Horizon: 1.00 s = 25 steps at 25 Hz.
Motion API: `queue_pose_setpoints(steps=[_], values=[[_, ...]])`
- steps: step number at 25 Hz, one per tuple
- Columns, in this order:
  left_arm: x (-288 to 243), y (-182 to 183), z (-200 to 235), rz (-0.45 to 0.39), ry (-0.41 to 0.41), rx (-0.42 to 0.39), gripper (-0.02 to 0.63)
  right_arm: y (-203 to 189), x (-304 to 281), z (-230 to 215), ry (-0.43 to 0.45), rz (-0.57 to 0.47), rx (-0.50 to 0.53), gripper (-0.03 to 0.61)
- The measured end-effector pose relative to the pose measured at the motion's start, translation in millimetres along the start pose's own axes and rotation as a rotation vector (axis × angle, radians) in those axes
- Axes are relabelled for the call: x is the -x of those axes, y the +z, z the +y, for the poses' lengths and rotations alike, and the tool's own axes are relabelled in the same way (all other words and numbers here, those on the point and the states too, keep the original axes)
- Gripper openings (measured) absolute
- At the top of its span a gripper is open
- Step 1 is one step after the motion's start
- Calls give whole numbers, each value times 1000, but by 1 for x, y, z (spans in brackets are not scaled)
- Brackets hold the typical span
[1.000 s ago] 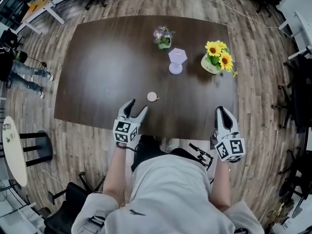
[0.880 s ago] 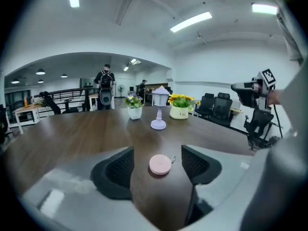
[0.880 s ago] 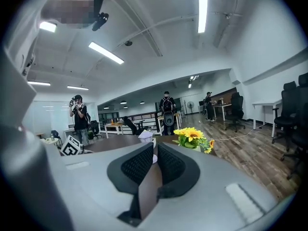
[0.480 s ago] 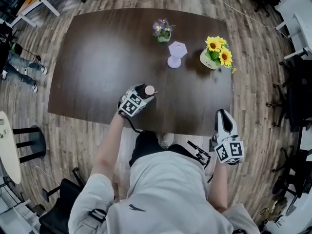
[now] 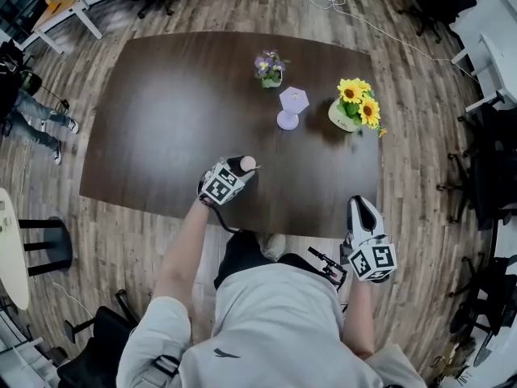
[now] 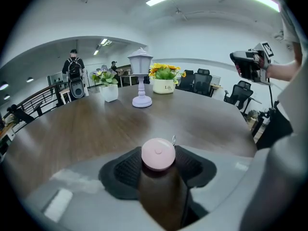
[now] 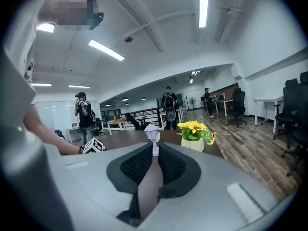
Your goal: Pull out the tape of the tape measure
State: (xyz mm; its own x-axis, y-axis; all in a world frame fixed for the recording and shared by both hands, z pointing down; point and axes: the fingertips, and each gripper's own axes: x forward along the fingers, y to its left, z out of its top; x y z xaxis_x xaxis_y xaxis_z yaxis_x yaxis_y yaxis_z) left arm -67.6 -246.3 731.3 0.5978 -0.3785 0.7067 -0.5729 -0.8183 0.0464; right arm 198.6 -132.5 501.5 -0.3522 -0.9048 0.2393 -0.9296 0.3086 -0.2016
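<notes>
A small round pink tape measure (image 5: pixel 249 162) lies on the dark wooden table (image 5: pixel 161 111) near its front edge. My left gripper (image 5: pixel 241 166) points down at it. In the left gripper view the pink disc (image 6: pixel 158 154) fills the gap between the black pads (image 6: pixel 126 170), and both touch its sides. The jaws have just been closing with the disc between them. A small metal tab (image 6: pixel 173 139) sticks up behind the disc. My right gripper (image 5: pixel 361 208) hovers off the table's front right edge, its jaws (image 7: pixel 154 153) nearly together with nothing between them.
At the back of the table stand a white pot of purple flowers (image 5: pixel 270 65), a lilac lantern-shaped lamp (image 5: pixel 292 107) and a pot of sunflowers (image 5: pixel 354 103). Office chairs (image 5: pixel 485 176) ring the table. A person (image 6: pixel 73 71) stands far beyond it.
The left gripper moved forward and down from the table's front edge onto the tape measure, and its jaws now sit round the pink disc. The right gripper has hardly moved.
</notes>
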Motion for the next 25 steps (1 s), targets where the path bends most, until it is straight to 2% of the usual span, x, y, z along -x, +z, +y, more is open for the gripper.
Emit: queue_pose_setpoints(steps=[4, 6, 11, 15, 20, 25], values=[[17, 14, -6, -111, 19, 63, 229, -11, -2, 11, 25, 26, 8, 26], [34, 31, -17, -185, 17, 61, 229, -20, -10, 22, 80, 61, 23, 26], [85, 83, -73, -349, -22, -81, 229, -42, -40, 73, 316, 169, 190, 52], [118, 115, -105, -444, -83, -104, 229, -58, -60, 120, 520, 233, 346, 109], [145, 128, -120, -480, -72, -127, 229, -58, -65, 159, 671, 227, 404, 127], [152, 128, -125, -454, -49, -146, 229, -43, -68, 182, 698, 174, 457, 81]])
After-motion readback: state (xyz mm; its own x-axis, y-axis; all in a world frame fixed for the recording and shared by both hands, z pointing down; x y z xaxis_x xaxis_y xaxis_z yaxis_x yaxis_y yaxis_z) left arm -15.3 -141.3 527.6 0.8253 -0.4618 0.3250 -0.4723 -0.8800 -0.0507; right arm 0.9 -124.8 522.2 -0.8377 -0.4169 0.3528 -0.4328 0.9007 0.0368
